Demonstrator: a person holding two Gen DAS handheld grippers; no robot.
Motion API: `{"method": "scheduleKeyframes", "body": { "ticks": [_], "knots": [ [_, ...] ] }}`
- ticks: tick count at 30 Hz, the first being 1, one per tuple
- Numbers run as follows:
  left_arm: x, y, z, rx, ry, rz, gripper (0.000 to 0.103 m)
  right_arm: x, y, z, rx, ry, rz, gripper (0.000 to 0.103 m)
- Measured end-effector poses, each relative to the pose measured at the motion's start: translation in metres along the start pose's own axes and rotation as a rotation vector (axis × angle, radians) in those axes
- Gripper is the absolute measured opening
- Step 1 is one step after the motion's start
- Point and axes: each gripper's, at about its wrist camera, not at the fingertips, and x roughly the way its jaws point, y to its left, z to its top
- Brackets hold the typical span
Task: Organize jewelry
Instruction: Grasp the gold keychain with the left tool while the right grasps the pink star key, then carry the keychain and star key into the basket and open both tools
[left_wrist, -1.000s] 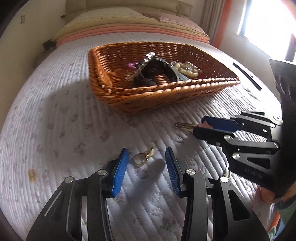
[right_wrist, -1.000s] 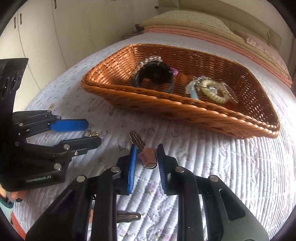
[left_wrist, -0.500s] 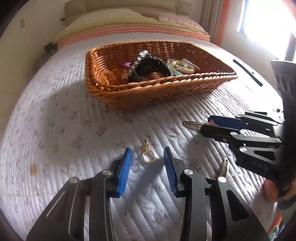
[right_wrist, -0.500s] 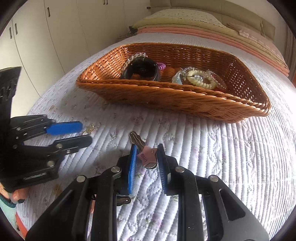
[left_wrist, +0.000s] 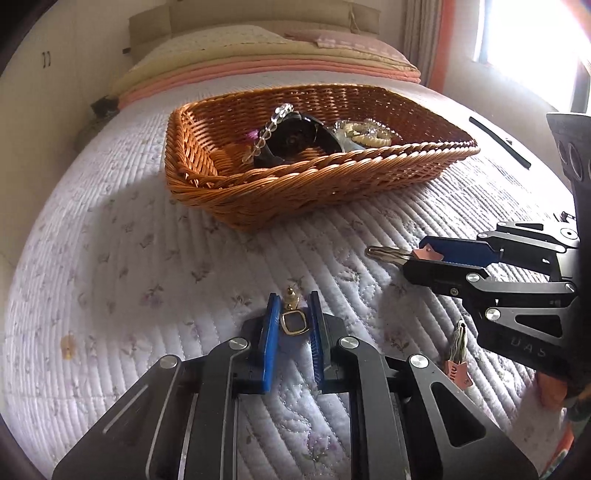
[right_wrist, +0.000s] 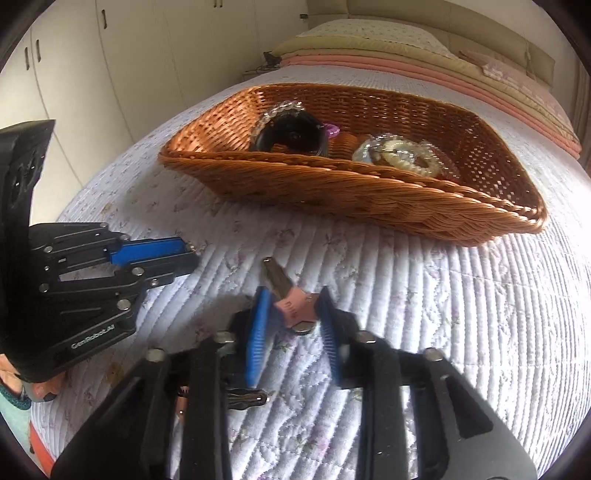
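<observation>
A brown wicker basket (left_wrist: 280, 192) sits on the quilted bed; it holds a black watch (left_wrist: 295, 138), a clear bead bracelet (left_wrist: 267, 127) and pale bracelets (left_wrist: 365, 131). My left gripper (left_wrist: 293, 317) has closed on a small gold square pendant (left_wrist: 293, 324) lying on the quilt. My right gripper (right_wrist: 293, 314) is shut on a pink star-shaped hair clip (right_wrist: 291, 308) with a metal prong, just above the quilt. The right gripper also shows in the left wrist view (left_wrist: 424, 258), holding the clip (left_wrist: 391, 254). The basket also shows in the right wrist view (right_wrist: 369, 192).
A second pink star clip (left_wrist: 458, 350) lies on the quilt right of my left gripper. A black strip (left_wrist: 498, 142) lies on the bed at the far right. Pillows are stacked at the head (left_wrist: 266, 55). White cupboards (right_wrist: 110, 55) stand at the left.
My left gripper moved forward over the gold pendant and its jaws narrowed onto it. My right gripper still holds the pink clip and has lifted slightly.
</observation>
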Motion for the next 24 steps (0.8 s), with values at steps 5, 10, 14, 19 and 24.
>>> {"method": "scheduleKeyframes", "body": {
  "ticks": [5, 10, 14, 19, 24],
  "knots": [
    [-0.018, -0.002, -0.005, 0.005, -0.064, -0.025, 0.012, -0.007, -0.001, -0.002, 0.007, -0.025, 0.005, 0.021],
    [-0.046, -0.001, -0.010, -0.017, -0.128, -0.078, 0.000, -0.033, -0.008, -0.007, 0.042, -0.072, 0.068, 0.021],
    [-0.067, -0.005, -0.007, -0.013, -0.173, -0.095, 0.000, -0.063, -0.004, -0.007, 0.019, -0.133, 0.068, 0.021],
    [-0.079, 0.006, -0.006, -0.047, -0.192, -0.120, 0.000, -0.086, -0.005, 0.000, 0.008, -0.177, 0.062, 0.021],
    [-0.100, 0.014, 0.007, -0.063, -0.249, -0.148, 0.000, -0.105, -0.011, 0.008, 0.032, -0.222, 0.066, 0.021]
  ]
}}
